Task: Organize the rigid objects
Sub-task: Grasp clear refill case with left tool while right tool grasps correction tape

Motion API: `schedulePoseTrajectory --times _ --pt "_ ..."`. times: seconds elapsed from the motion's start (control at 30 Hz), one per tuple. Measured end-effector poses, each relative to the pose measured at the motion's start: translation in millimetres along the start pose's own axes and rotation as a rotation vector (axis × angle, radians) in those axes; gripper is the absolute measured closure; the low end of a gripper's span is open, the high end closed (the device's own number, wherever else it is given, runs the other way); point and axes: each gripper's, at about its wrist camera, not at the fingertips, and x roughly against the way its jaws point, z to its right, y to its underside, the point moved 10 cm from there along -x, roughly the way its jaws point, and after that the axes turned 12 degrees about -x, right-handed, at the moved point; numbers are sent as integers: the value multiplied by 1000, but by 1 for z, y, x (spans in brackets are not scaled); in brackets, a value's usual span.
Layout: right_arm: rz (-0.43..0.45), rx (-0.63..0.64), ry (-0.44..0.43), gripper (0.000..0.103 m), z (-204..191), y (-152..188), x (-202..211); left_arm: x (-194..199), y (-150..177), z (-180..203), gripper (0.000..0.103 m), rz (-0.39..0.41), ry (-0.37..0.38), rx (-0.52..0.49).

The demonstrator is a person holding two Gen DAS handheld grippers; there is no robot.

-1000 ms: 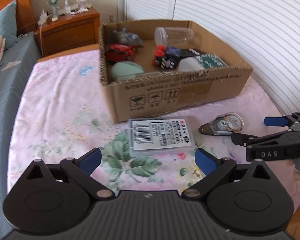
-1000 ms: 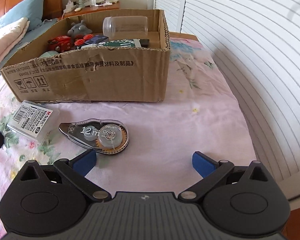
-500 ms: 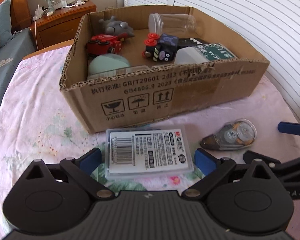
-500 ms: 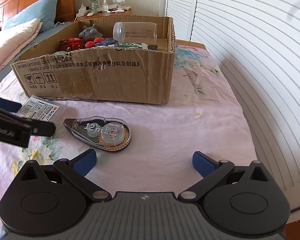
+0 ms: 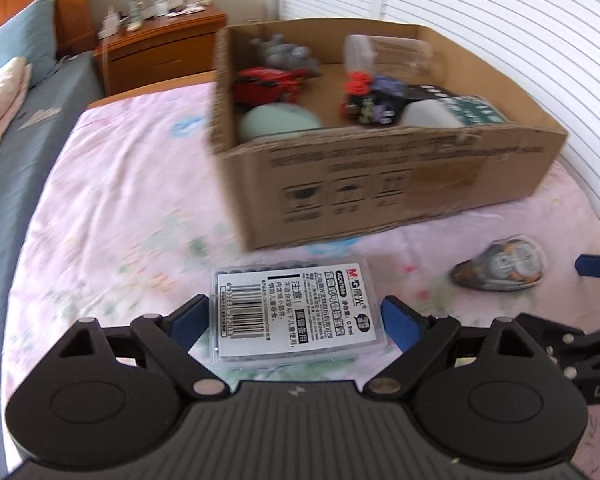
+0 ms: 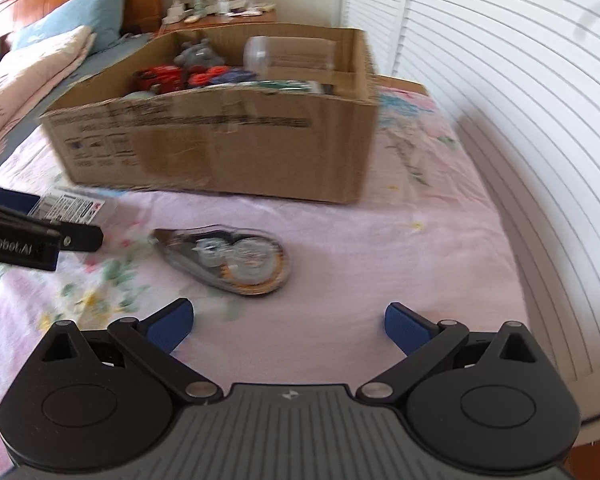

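Note:
A clear flat plastic case with a white barcode label (image 5: 296, 312) lies on the floral sheet between the blue pads of my left gripper (image 5: 296, 318), which is wide open around it. It also shows in the right wrist view (image 6: 74, 208). A correction tape dispenser (image 6: 236, 260) lies just ahead of my right gripper (image 6: 288, 326), which is open and empty. The dispenser shows in the left wrist view (image 5: 500, 266) too. An open cardboard box (image 5: 400, 176) holding toys, a clear jar and other items stands behind both.
The work surface is a bed with a pink floral sheet (image 6: 380, 240). White louvred doors (image 6: 520, 80) run along the right. A wooden nightstand (image 5: 160, 48) with small items and pillows (image 6: 32, 68) are at the back left.
My left gripper moved forward until its open pads came around the labelled case. My right gripper moved closer to the tape dispenser. Both views are blurred by motion.

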Motion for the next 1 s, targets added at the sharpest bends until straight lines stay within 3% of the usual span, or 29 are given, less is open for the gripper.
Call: schedulePoseTrajectory --times 0.37,0.8,0.93,1.0 --pt "19 66 -70 0 -56 -9 -14 8 15 -23 12 2 -4 45" --pt "56 42 -53 1 -55 -24 -25 14 20 -30 12 1 53 95" --pt "70 32 -43 10 -53 -26 -23 12 20 -26 11 0 38 65" --pt "71 28 -38 10 -51 -26 -23 11 19 -25 11 -5 26 59"
